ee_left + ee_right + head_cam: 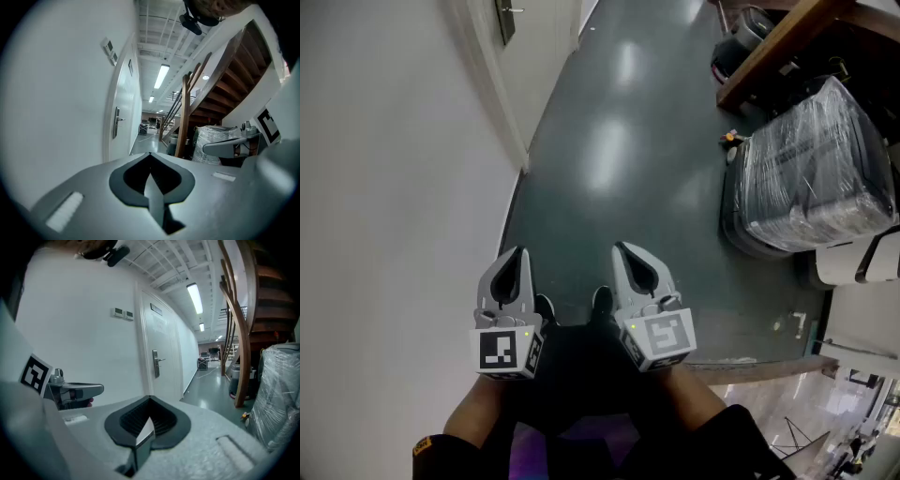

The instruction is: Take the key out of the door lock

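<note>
L gripper: grey two-finger left gripper (517,253) w/ marker cube, held low in front of the person. Fingers pressed together, nothing btwn them.
R gripper: grey two-finger right gripper (624,249), just beside the left one, same pose. Fingers shut tight, also empty.
Door: white door (164,352) in the left wall, well ahead down the corridor. It carries a dark upright lock plate w/ lever handle (155,363).
Key: too small to make out from here. Prob. sits in the lock on that plate, near the lever; that's a guess, not seen.
Stage: approach not done. Both grippers are well apart from the door.
Handling (est.): small metal key, so light, stiff and smooth. Slips easily, but shouldn't bend under a normal pull.
Where to grip: the flat head, fingers on its two broad faces, close to the lock. Pull straight out along the shaft. If it binds, it prob. needs turning to neutral first.
Surroundings: glossy dark green floor (619,169); plastic-wrapped bundle (811,173) off to the right.
</note>
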Available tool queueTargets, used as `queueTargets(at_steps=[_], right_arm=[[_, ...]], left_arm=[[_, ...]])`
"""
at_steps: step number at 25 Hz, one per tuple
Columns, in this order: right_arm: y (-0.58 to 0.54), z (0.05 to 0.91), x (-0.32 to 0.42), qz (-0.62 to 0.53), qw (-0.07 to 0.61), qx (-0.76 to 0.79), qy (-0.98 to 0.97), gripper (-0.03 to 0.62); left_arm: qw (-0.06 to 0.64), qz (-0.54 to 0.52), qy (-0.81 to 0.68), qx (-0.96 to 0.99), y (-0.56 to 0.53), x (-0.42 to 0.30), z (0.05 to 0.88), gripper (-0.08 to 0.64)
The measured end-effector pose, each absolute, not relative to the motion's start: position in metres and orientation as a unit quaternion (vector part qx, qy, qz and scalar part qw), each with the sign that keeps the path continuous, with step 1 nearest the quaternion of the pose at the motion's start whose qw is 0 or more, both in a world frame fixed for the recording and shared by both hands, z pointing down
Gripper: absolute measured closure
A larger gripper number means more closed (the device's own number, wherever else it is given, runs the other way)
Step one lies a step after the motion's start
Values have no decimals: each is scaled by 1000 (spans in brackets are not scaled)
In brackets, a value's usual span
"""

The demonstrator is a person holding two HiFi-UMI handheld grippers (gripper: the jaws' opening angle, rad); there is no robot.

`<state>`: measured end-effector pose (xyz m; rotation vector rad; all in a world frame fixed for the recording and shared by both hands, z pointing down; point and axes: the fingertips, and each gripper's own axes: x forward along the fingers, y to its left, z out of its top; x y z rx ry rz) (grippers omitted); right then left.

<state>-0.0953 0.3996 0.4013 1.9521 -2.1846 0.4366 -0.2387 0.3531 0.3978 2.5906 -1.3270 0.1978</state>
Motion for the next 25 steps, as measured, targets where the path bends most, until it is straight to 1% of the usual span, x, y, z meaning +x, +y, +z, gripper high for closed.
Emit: queueTargets(at_steps=[8,12,15,25], right_arm=[[410,393,-89,137,78,651,-743,603],[411,399,-85,154,77,644,-746,603],[409,403,-81,169,61,629,-756,601],[406,404,-23,161,48,632,-756,600]], left_arm=[[109,70,-450,884,364,-226,391,541],[107,73,-449,884,366,-217,392,541],[106,77,-450,883,370,-209,394,541],[97,77,-458,880,366,-162,390,541]])
